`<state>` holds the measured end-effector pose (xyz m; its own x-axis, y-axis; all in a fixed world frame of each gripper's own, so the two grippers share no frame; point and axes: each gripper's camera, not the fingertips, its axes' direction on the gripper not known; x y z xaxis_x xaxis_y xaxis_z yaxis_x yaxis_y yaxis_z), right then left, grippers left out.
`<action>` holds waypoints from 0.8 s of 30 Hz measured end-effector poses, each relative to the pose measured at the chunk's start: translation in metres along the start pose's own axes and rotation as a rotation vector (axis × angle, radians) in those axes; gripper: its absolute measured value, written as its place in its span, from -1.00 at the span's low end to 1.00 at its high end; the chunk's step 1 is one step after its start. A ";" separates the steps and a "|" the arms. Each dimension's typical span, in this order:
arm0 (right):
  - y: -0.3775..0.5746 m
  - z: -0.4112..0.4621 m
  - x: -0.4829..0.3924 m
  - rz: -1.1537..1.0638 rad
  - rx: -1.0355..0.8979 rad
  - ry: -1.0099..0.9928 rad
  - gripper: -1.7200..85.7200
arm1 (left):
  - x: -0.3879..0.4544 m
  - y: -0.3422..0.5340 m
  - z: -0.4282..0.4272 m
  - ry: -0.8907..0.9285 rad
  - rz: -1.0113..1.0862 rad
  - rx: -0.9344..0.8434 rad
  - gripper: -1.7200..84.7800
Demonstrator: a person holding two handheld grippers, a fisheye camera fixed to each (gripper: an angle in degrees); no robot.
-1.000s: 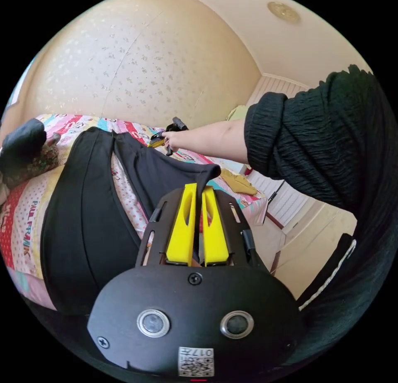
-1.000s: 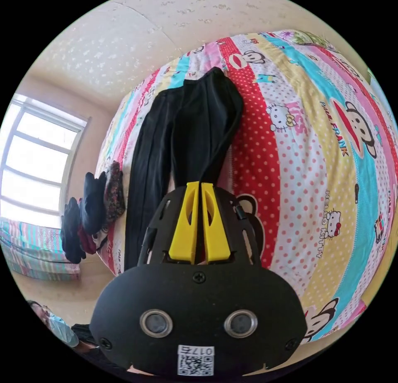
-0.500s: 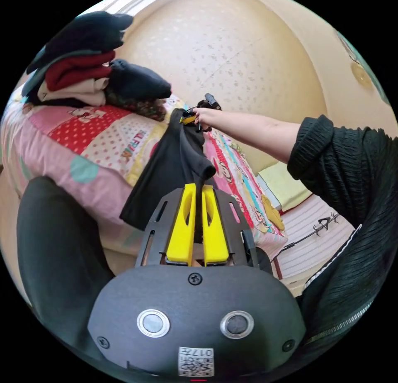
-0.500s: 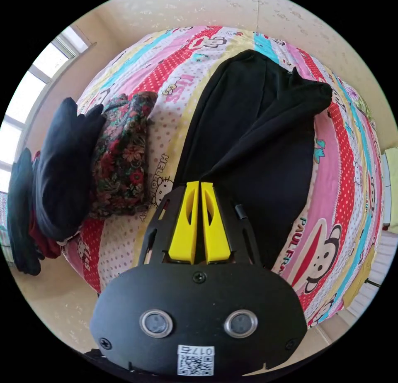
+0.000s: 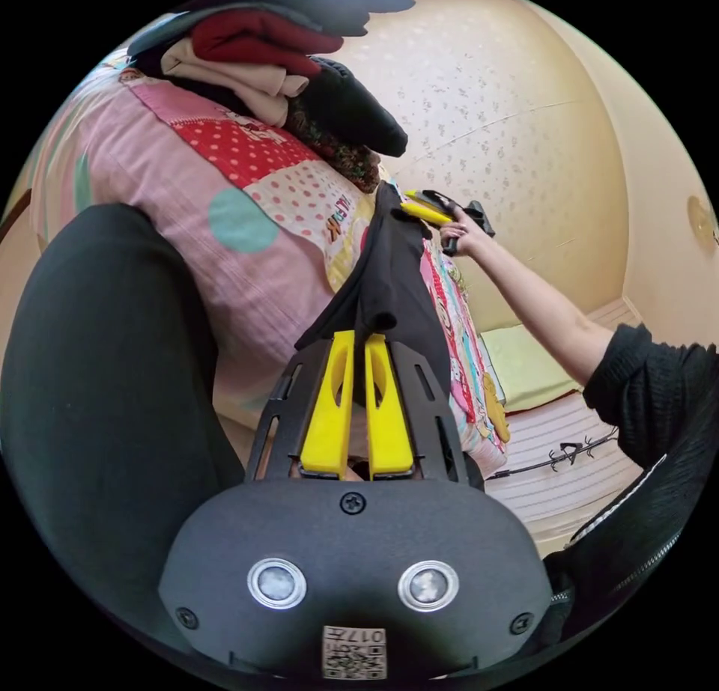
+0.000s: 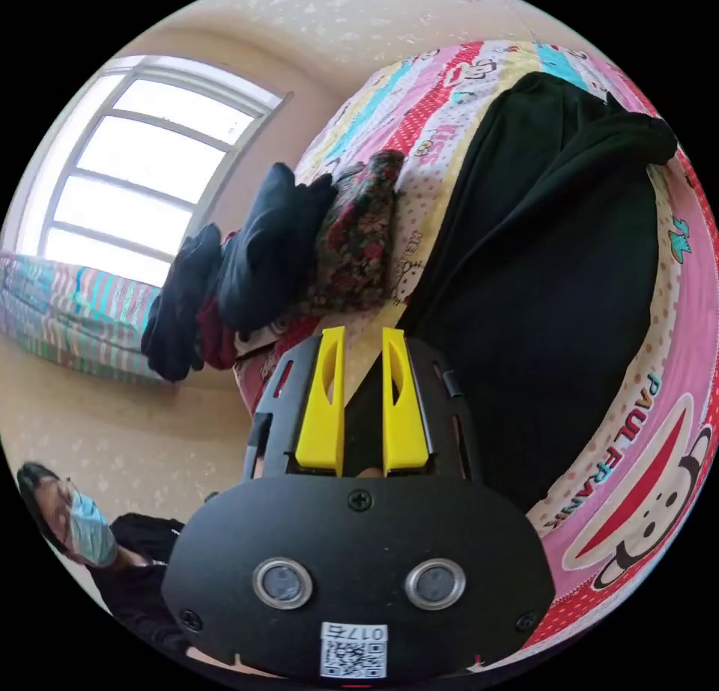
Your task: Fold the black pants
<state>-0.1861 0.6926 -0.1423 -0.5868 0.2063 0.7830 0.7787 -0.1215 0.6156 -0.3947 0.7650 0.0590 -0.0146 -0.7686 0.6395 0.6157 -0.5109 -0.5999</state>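
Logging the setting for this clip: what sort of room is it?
Most likely a bedroom in a home: a bed under a cartoon-print cover holds the black pants and a stack of folded clothes, with a window and patterned wallpaper behind.

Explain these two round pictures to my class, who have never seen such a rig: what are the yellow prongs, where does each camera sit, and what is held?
A person holds a two-jaw tool in each hand, and a fisheye camera rides on each. The left gripper has its yellow jaws pinched on the black pants, which lie on a patterned bedspread. The right gripper has its jaws apart above the pants, gripping nothing. In the left gripper view it is seen in the person's hand. A pile of folded clothes lies beside the pants.
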 end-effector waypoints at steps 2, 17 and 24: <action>0.077 0.002 -0.027 -0.090 -0.034 -0.037 -0.78 | 0.001 -0.003 -0.006 0.009 -0.005 0.006 -0.92; 0.469 -0.014 -0.075 -0.046 0.372 0.095 -0.79 | 0.015 -0.027 -0.145 0.121 0.025 0.201 -0.76; 0.511 -0.011 -0.062 0.036 0.385 -0.031 -0.78 | 0.049 -0.090 -0.086 -0.005 0.334 -0.150 -0.71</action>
<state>0.2452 0.6072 0.1247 -0.5549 0.2388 0.7969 0.8287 0.2429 0.5042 -0.5190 0.7403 0.1027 0.1719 -0.9009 0.3985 0.4636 -0.2830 -0.8397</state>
